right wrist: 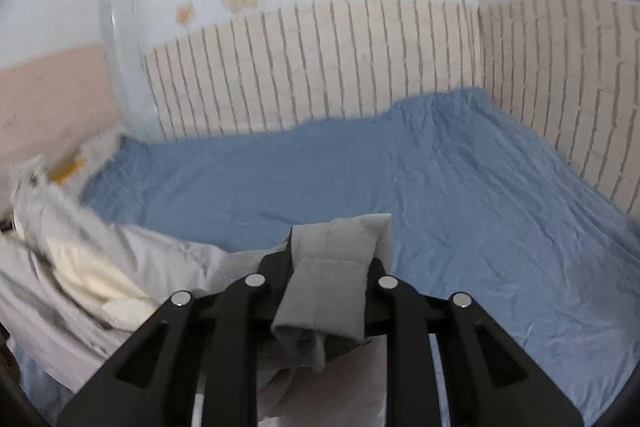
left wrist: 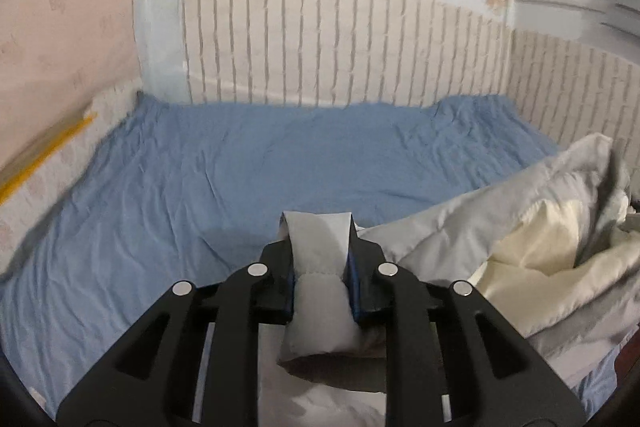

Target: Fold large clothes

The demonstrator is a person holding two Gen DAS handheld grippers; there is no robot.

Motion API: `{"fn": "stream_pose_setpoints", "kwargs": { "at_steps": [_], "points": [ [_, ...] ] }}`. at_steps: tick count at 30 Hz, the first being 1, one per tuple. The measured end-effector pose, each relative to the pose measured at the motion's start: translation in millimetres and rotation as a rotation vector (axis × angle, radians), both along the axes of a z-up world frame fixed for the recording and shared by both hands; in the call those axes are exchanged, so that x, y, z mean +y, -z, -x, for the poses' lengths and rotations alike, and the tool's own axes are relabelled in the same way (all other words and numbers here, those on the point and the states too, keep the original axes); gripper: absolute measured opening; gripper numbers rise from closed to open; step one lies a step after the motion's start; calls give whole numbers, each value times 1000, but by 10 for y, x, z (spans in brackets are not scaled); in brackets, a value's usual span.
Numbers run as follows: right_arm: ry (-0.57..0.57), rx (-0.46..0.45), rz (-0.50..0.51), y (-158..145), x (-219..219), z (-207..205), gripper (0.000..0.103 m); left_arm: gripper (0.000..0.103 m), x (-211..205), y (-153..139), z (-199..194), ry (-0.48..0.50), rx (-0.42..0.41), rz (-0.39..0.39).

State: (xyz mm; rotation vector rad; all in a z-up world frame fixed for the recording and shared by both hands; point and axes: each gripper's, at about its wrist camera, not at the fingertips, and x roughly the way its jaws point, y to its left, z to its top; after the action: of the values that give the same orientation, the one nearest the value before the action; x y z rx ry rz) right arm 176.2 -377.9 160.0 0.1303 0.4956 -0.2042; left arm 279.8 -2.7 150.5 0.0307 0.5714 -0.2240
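Both tools, left (left wrist: 320,247) and right (right wrist: 332,259), pinch unlabelled grey quilt (left wrist: 500,227).

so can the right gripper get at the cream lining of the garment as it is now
Probably not: the right gripper is shut on a grey fold of the padded garment, so its jaws are full. The cream lining lies exposed off to its left, with nothing covering it.

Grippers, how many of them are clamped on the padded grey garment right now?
2. The left gripper pinches one padded edge of the grey garment; the right gripper pinches another edge, over the blue bedsheet.
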Motion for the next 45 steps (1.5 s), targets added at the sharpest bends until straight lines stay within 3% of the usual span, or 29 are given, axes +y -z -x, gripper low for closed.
{"fn": "stream_pose_setpoints", "kwargs": {
  "at_steps": [6, 9, 11, 12, 13, 14, 16, 18, 21, 23, 27, 31, 33, 34, 35, 36, 37, 38, 39, 41, 42, 44, 45],
  "points": [
    [-36, 202, 37, 849, -25, -460, 21, 21, -24, 874, -425, -6, 147, -62],
    [-39, 237, 7, 989, -44, -593, 23, 23, -15, 976, -538, -27, 180, -45],
    [-33, 245, -24, 928, -79, -646, 26, 27, -32, 875, -580, -37, 189, -36],
    [-29, 250, -52, 894, -110, -649, 31, 31, -32, 818, -589, -32, 190, -33],
    [-25, 252, -104, 843, -173, -653, 41, 42, -34, 727, -594, -24, 186, -25],
    [-26, 241, -167, 781, -253, -640, 51, 64, -21, 612, -572, -20, 165, -16],
    [-39, 194, -252, 683, -349, -575, 100, 100, -6, 408, -470, -65, 71, -27],
    [-45, 120, -262, 510, -384, -459, 101, 100, -2, 162, -350, -55, 5, -27],
    [-32, 101, -183, 345, -380, -300, 101, 100, -2, 43, -243, -52, 17, -106],
    [-14, 132, -128, 407, -381, -241, 101, 100, 84, 196, -165, -43, 58, -140],
    [2, 288, -89, 967, -470, -232, 101, 100, 359, 750, -148, -55, 209, -150],
    [-1, 406, -171, 1557, -552, -355, 101, 100, 612, 1342, -272, -44, 404, 1],
    [-18, 394, -235, 1685, -555, -381, 101, 99, 666, 1467, -323, -14, 436, 84],
    [-31, 365, -269, 1698, -551, -383, 101, 92, 656, 1492, -343, 2, 442, 102],
    [-44, 330, -293, 1685, -541, -379, 101, 76, 643, 1497, -358, 21, 450, 115],
    [-53, 310, -306, 1670, -525, -392, 91, 65, 581, 1504, -391, 55, 464, 127],
    [-70, 296, -329, 1660, -508, -404, 54, 54, 537, 1503, -410, 71, 471, 126],
    [-96, 304, -367, 1676, -486, -441, 38, 46, 466, 1481, -429, 67, 463, 95],
    [-95, 319, -375, 1702, -460, -455, 29, 40, 419, 1457, -429, 64, 453, 73],
    [-105, 343, -286, 1676, -285, -503, 17, 22, 369, 1396, -441, 55, 447, 49],
    [-104, 337, -252, 1628, -242, -498, 11, 18, 389, 1335, -424, 52, 438, 66],
    [-104, 270, -216, 1428, -184, -390, 10, 12, 479, 1189, -308, 38, 372, 83],
    [-106, 191, -201, 1229, -157, -269, 9, 12, 517, 1074, -231, 35, 329, 79]
  ]
}}
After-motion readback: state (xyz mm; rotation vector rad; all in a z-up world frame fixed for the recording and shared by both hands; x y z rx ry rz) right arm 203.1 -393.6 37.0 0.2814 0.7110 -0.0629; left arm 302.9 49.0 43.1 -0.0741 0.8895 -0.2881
